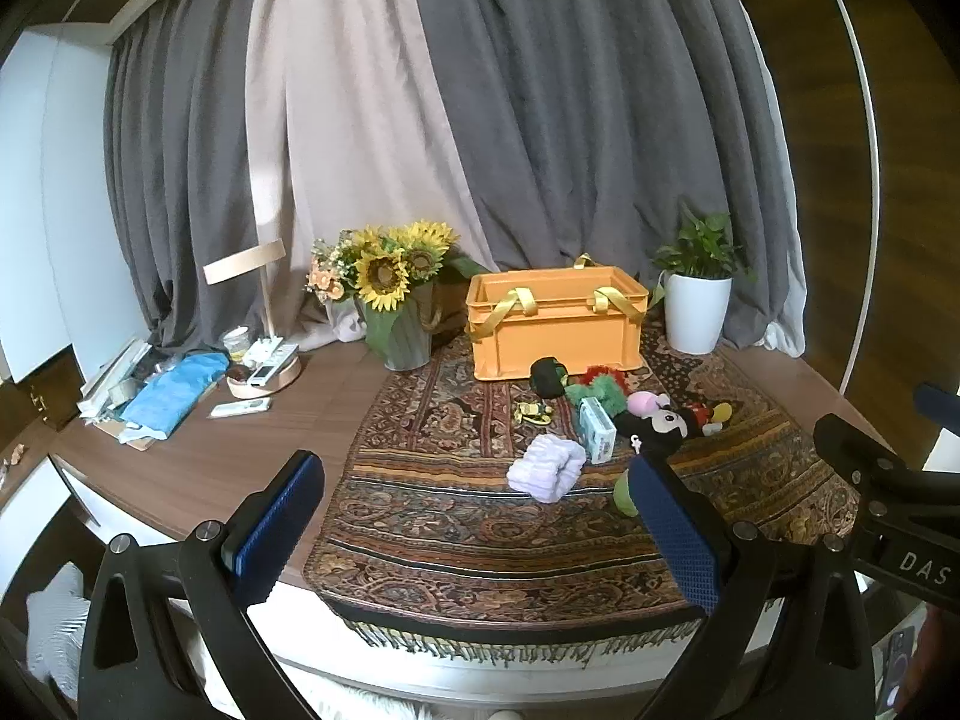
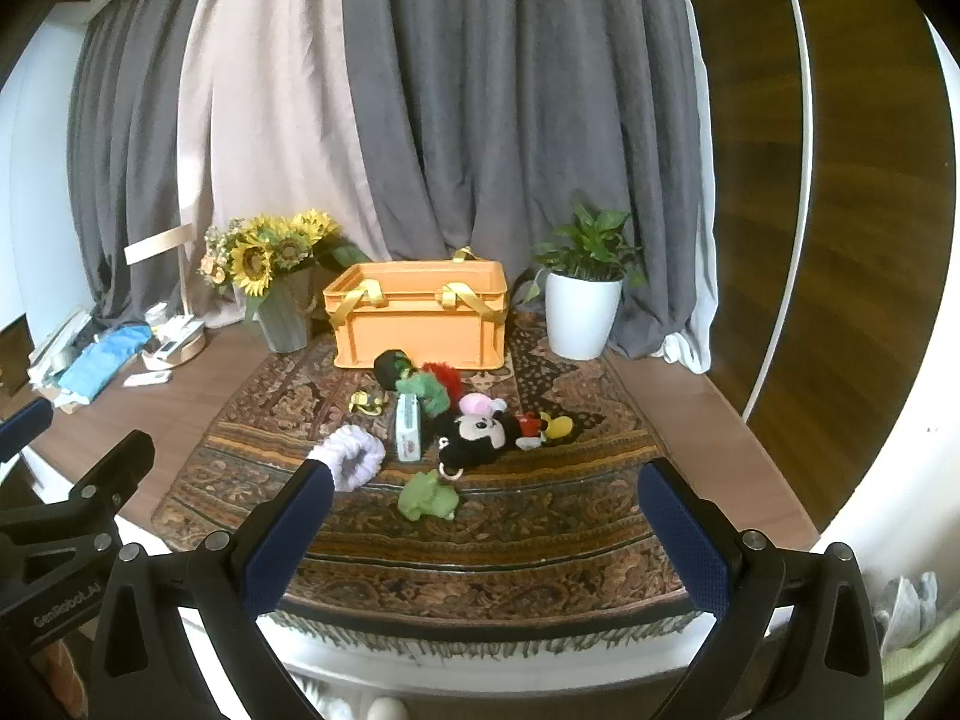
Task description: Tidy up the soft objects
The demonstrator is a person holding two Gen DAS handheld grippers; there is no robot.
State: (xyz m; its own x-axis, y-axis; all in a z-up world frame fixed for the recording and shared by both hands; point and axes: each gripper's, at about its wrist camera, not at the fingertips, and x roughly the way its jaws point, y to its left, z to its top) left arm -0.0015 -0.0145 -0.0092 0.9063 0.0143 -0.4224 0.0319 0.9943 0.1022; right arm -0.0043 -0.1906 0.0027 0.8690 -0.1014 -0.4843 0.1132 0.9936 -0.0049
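Note:
An orange crate (image 1: 555, 324) (image 2: 420, 315) with yellow ribbon handles stands at the back of a patterned rug (image 1: 456, 516) (image 2: 540, 516). In front of it lie soft things: a Mickey plush (image 1: 660, 423) (image 2: 480, 435), a lilac scrunchie (image 1: 547, 468) (image 2: 354, 456), a green plush (image 2: 427, 497), a green and red fluffy toy (image 1: 600, 390) (image 2: 435, 387), a dark ball (image 1: 547, 376) (image 2: 393, 367), a pink toy (image 2: 477, 403) and a tissue pack (image 1: 597, 429) (image 2: 408, 426). My left gripper (image 1: 474, 534) and right gripper (image 2: 486, 540) are open and empty at the rug's near edge.
A sunflower vase (image 1: 399, 300) (image 2: 282, 288) stands left of the crate, a white potted plant (image 1: 696, 294) (image 2: 582, 300) right of it. A lamp base with remotes (image 1: 267, 369), a blue cloth (image 1: 174, 390) and papers lie at the table's left.

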